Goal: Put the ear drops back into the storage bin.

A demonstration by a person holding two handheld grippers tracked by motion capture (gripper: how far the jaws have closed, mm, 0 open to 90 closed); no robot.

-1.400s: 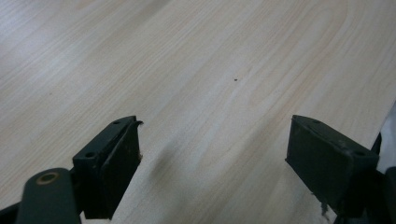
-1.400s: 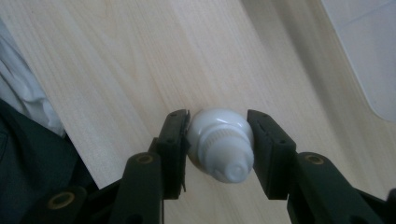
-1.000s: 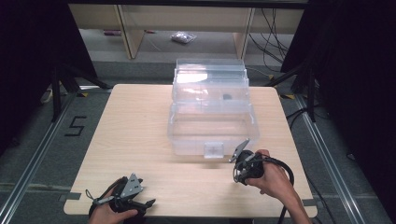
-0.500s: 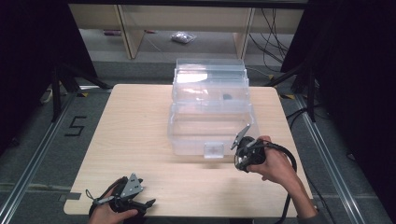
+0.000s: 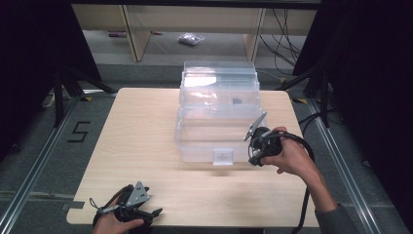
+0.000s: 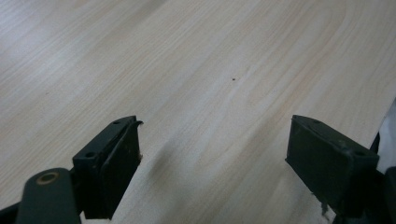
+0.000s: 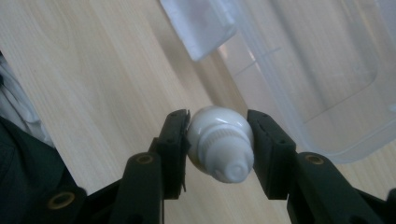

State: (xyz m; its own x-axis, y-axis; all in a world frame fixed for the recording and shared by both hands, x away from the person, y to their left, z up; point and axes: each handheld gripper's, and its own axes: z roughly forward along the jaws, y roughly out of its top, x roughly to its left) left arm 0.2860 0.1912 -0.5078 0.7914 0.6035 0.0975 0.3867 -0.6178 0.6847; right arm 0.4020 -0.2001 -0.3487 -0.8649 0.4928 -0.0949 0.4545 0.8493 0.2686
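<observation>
A clear plastic box (image 5: 214, 129) with its lid (image 5: 219, 78) swung up behind it stands in the middle of the wooden table (image 5: 141, 136). My right gripper (image 5: 253, 155) is lifted beside the box's front right corner, shut on a small white cap-like piece (image 7: 219, 142) held between its pads. The box's rim (image 7: 289, 112) and its front latch (image 7: 198, 25) lie just beyond those jaws. My left gripper (image 5: 153, 213) rests at the table's front left edge, open, with bare wood (image 6: 215, 102) between its fingers (image 6: 116, 168).
A small dark item (image 5: 237, 101) lies in the box's upper part. Beyond the table stand shelf legs (image 5: 134, 34), a crumpled bag (image 5: 191, 39) on the floor and cables (image 5: 287, 29). A floor mark (image 5: 80, 131) reads 5 at the left.
My right gripper has risen and moved away from the front edge toward the box's right side, still holding the white piece. The left gripper has stayed in place.
</observation>
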